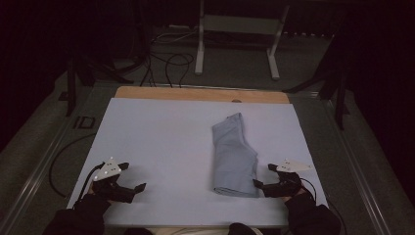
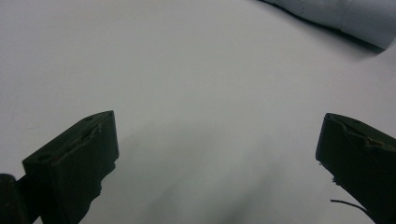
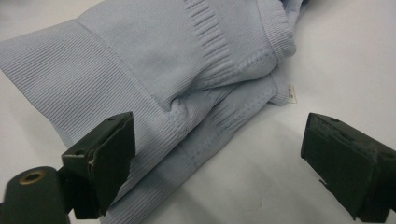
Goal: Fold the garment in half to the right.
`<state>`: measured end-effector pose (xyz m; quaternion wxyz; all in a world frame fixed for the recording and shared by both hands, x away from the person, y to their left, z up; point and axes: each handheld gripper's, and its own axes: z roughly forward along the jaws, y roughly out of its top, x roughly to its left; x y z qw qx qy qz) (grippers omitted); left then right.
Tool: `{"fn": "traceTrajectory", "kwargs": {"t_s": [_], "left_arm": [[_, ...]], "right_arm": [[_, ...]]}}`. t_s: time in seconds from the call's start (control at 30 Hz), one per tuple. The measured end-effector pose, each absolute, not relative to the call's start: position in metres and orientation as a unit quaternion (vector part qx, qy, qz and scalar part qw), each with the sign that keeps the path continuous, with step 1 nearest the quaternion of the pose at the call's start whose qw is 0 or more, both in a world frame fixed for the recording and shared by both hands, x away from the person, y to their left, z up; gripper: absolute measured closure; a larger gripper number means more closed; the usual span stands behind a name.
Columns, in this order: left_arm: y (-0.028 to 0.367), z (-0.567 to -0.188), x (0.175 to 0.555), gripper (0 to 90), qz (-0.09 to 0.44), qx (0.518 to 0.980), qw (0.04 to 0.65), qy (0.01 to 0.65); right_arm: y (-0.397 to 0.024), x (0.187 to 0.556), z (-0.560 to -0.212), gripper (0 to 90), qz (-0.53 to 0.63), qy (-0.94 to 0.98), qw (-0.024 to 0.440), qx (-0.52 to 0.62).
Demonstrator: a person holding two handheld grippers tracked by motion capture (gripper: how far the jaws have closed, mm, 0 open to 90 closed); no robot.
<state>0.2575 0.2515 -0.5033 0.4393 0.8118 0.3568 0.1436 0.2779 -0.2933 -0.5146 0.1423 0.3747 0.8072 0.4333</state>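
Note:
A folded pale-blue ribbed garment (image 1: 234, 156) lies right of centre on the pale tabletop (image 1: 161, 142), long axis running away from me. My right gripper (image 1: 264, 175) sits at its near right edge, jaws wide apart; in the right gripper view the cloth (image 3: 154, 70) lies just ahead, the left jaw over its ribbed hem and nothing held between the jaws (image 3: 219, 149). My left gripper (image 1: 133, 176) rests open at the near left of the table, well away from the cloth. Its view shows bare tabletop between the jaws (image 2: 217, 144) and a corner of the garment (image 2: 345, 16) at top right.
A wooden strip (image 1: 200, 94) borders the table's far edge. Beyond it stand a metal frame (image 1: 240, 34) and loose cables (image 1: 166, 63) on the dark floor. A black cable (image 1: 58, 161) trails off the table's left side.

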Motion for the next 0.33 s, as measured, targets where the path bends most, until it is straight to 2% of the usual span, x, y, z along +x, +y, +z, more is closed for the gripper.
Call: {"fn": "traceTrajectory", "kwargs": {"t_s": [0.33], "left_arm": [[0.2520, -0.5026, 0.2575, 0.3, 0.145, 0.810, 0.442, 0.358]], "right_arm": [[-0.2931, 0.2781, -0.5156, 10.0, 0.434, 0.807, 0.139, 0.376]]}}
